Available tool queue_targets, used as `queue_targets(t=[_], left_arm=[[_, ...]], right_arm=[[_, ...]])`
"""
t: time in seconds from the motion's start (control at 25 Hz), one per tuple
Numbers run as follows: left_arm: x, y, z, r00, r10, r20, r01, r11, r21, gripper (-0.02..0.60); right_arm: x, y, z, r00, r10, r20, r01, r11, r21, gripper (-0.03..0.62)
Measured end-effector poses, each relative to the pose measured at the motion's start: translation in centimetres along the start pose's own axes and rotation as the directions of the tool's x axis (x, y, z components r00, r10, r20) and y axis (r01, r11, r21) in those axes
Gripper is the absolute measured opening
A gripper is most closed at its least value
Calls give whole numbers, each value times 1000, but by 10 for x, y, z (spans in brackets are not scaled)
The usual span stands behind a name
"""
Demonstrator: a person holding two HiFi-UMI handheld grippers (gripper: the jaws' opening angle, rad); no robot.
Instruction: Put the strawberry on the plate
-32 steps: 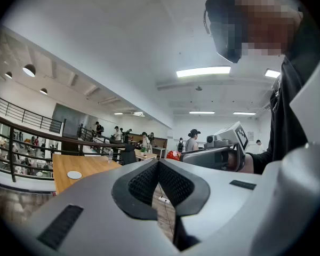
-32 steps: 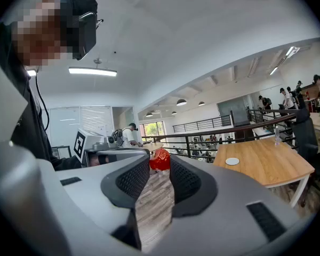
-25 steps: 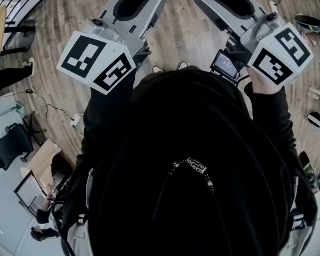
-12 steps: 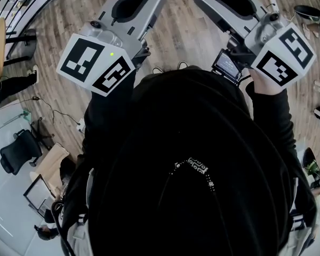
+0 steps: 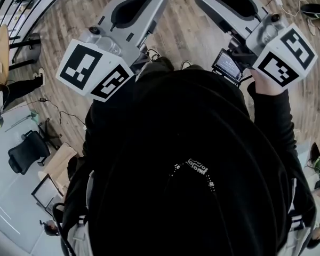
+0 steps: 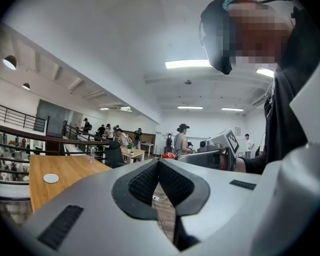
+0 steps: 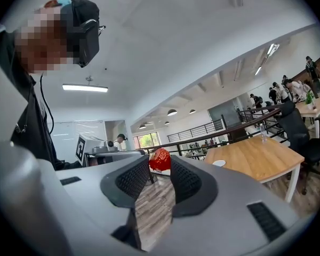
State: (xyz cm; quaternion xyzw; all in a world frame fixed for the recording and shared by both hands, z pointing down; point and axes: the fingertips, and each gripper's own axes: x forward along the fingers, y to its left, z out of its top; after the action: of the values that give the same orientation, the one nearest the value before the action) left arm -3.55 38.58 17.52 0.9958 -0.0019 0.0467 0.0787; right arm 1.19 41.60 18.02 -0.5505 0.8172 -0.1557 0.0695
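Below you runs a wood-plank floor [image 5: 181,33], with a black office chair [image 5: 25,152] off to your left. Across the room you have a wooden table [image 7: 250,156] bearing a small white disc [image 7: 219,163], a dark railing [image 7: 202,131] behind it, and people [image 6: 180,138] standing farther off.

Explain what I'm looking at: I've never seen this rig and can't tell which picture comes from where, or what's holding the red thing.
There is no robot arm. A person in a black top holds a two-jaw gripper in each hand. The head view looks down from the person's head at both tools above a wood floor. The marker cubes are part of the tools. The other two pictures come from cameras riding on each tool, looking along its jaws. The left gripper is closed and empty. The right gripper is clamped on the strawberry at its tips. A wooden table nearby carries a small white disc; I can't tell whether that is the plate.
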Motion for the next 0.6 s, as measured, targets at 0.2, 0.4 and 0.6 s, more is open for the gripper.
queue_targets(t=[0.2,0.4,0.6], left_arm=[[4,24,-1,1000,17,10,-18,1000,18,6],[22,37,3,997,-61,44,61,998,15,6],[41,77,0,996,-75,37,75,997,6,6]], right_arm=[[18,-13,3,1000,-19,-2,19,1000,0,132],[31,-28,10,999,-35,-6,35,999,-8,132],[59,-57,14,998,-70,-11,70,998,-10,132]])
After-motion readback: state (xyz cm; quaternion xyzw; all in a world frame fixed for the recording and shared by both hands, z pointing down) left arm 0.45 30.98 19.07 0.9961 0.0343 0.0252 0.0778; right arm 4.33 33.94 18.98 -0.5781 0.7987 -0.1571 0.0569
